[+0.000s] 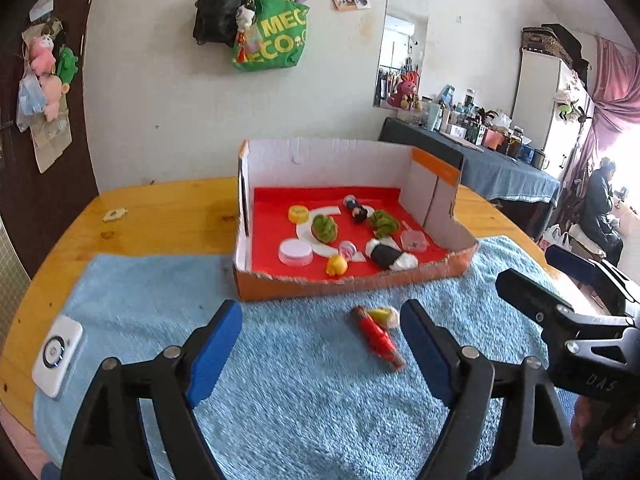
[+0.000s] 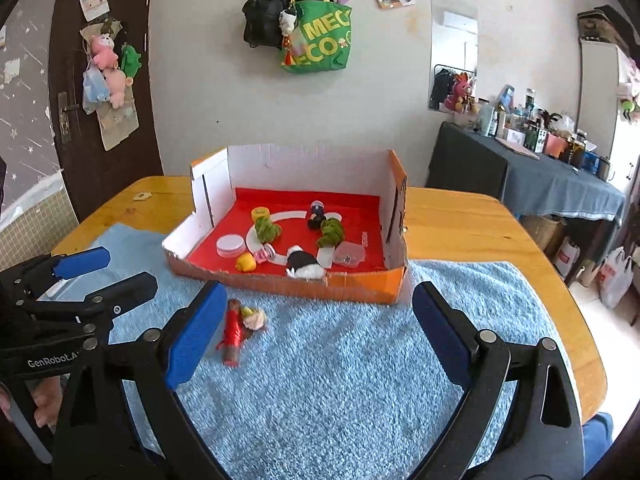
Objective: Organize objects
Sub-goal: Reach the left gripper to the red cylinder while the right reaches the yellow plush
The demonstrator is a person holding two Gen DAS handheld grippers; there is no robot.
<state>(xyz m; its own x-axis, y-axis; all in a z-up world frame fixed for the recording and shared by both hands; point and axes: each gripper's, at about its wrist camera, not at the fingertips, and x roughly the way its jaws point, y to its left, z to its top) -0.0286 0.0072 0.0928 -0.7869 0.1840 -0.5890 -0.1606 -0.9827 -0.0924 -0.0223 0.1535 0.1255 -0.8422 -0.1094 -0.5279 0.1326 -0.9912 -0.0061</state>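
A red wrapped stick (image 1: 378, 338) (image 2: 233, 330) lies on the blue towel (image 1: 304, 392) just in front of the box, with a small yellow and cream piece (image 1: 384, 316) (image 2: 253, 317) touching its far end. My left gripper (image 1: 320, 344) is open, and the stick shows between its fingers, close to the right one, with neither pad pressing on it. My right gripper (image 2: 318, 320) is open and empty, with the stick just beyond its left finger. Each gripper also shows in the other's view: the right gripper (image 1: 528, 266) and the left gripper (image 2: 124, 270).
An orange cardboard box (image 1: 352, 282) (image 2: 360, 286) with a red floor and a low torn front wall holds several small toys, caps and green knitted pieces. A white device (image 1: 58, 354) lies on the towel's left end. The wooden table (image 1: 160, 216) carries it all. A person (image 1: 604, 208) sits at the far right.
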